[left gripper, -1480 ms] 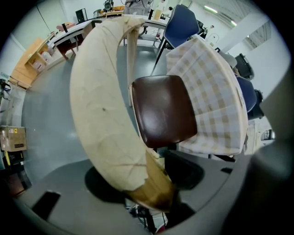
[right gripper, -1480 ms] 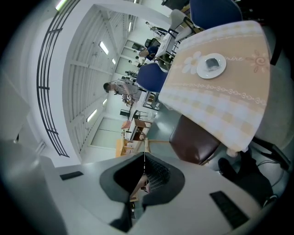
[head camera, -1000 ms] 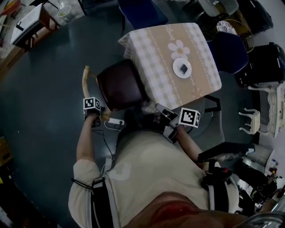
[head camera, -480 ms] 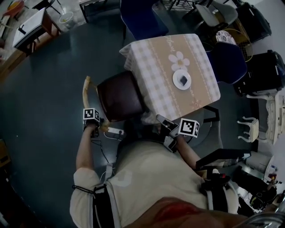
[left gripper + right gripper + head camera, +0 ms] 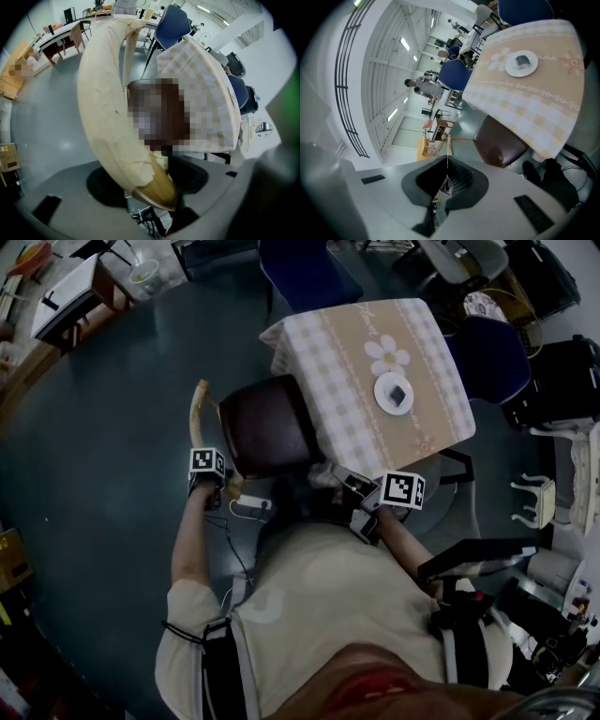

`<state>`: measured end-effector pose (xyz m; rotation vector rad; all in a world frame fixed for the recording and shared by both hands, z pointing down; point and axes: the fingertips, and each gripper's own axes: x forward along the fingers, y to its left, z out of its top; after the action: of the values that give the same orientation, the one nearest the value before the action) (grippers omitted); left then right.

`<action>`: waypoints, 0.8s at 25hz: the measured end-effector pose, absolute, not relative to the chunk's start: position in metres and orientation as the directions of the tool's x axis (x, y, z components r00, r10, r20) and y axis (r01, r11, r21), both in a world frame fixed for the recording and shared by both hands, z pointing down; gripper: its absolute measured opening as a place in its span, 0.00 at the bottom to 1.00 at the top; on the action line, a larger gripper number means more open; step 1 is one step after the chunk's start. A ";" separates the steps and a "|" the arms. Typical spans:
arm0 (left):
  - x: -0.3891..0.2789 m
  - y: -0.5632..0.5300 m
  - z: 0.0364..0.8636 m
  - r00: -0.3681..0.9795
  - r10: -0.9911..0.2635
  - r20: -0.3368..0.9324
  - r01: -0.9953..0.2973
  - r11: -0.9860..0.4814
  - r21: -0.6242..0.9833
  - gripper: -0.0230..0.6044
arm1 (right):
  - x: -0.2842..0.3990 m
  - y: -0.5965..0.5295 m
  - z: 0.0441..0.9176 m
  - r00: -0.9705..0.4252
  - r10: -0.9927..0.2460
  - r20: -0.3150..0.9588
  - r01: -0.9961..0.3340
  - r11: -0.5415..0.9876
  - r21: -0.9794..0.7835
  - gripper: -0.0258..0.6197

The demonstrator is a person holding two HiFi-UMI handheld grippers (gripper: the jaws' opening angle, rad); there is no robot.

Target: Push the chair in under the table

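Cream wooden backrest (image 5: 105,108) of the brown-seated chair (image 5: 267,426) sits clamped between the wide-set jaws of the left tool (image 5: 157,199); the seat lies partly under the checked-cloth worktop (image 5: 342,371); the right tool (image 5: 446,180) hovers empty, jaws together, near the worktop's edge.

Brown chair (image 5: 267,427) partly under checked table (image 5: 342,357), left hand-held gripper (image 5: 212,480) at its backrest (image 5: 199,409)
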<state>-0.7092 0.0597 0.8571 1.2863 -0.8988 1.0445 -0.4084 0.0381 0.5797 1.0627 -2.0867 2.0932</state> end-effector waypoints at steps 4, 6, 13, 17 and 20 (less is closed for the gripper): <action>-0.706 0.035 0.855 0.295 0.078 0.952 -0.953 -0.042 0.299 0.45 | -0.399 0.038 0.582 -0.741 -0.458 0.491 -0.484 -0.143 -0.863 0.06; -0.705 0.035 0.855 0.287 0.084 0.954 -0.956 -0.039 0.291 0.45 | -0.392 0.040 0.585 -0.730 -0.465 0.502 -0.497 -0.144 -0.856 0.06; -0.697 0.054 0.867 0.312 0.108 0.944 -0.950 0.008 0.312 0.45 | -0.393 0.042 0.588 -0.734 -0.473 0.487 -0.493 -0.121 -0.861 0.06; -0.696 0.067 0.867 0.306 0.123 0.944 -0.952 0.024 0.306 0.45 | -0.398 0.049 0.586 -0.750 -0.473 0.463 -0.446 -0.154 -0.881 0.06; -0.688 0.070 0.866 0.316 0.123 0.941 -0.949 0.034 0.314 0.45 | -0.393 0.053 0.587 -0.742 -0.469 0.478 -0.464 -0.156 -0.872 0.06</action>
<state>-0.6875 0.0701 0.8664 1.2412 -0.8884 1.0191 -0.3932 0.0528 0.5872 1.1287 -2.0435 2.1082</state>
